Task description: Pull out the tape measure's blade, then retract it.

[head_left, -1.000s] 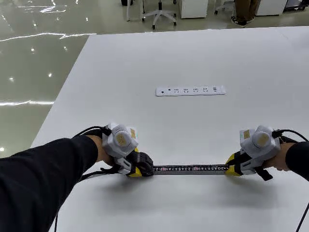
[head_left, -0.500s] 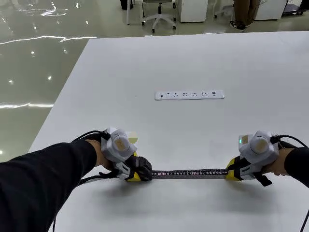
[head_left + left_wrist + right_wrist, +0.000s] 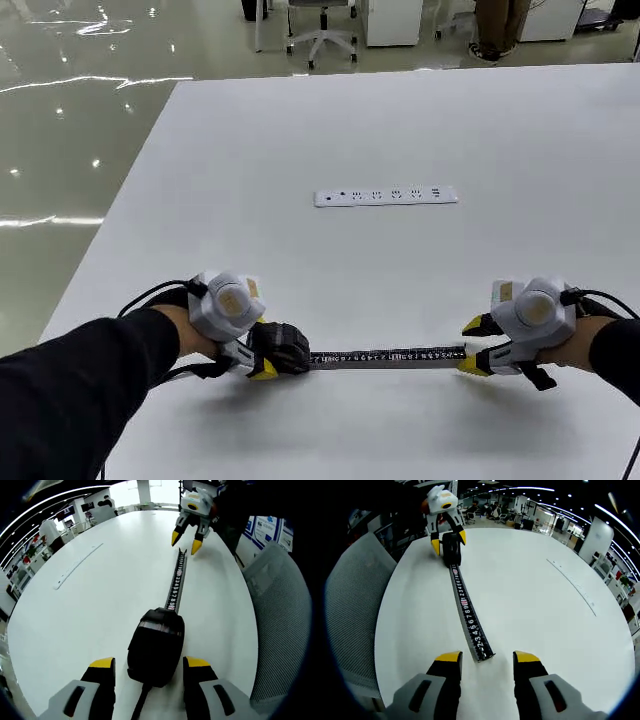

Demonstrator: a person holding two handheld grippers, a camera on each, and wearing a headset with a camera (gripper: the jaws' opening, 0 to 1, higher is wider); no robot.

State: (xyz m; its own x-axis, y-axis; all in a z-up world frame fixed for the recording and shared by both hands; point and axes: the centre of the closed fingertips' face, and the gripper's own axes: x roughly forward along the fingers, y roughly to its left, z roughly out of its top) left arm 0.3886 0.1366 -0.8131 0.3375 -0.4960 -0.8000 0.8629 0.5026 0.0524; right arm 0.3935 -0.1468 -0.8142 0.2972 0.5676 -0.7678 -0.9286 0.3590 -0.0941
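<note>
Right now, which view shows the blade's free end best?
The right gripper view: the blade's end lies close, with its numbers readable. The head view shows it small, and the left gripper view shows it far off.

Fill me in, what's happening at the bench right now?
A person is working a tape measure with a tool in each hand. The left tool is clamped on the black tape measure case, which sits on the white table. The blade lies stretched flat across the table toward the right tool. That tool is open, and the blade's end rests loose just ahead of its jaws. The pull-out looks done; retraction hasn't happened yet.
</note>
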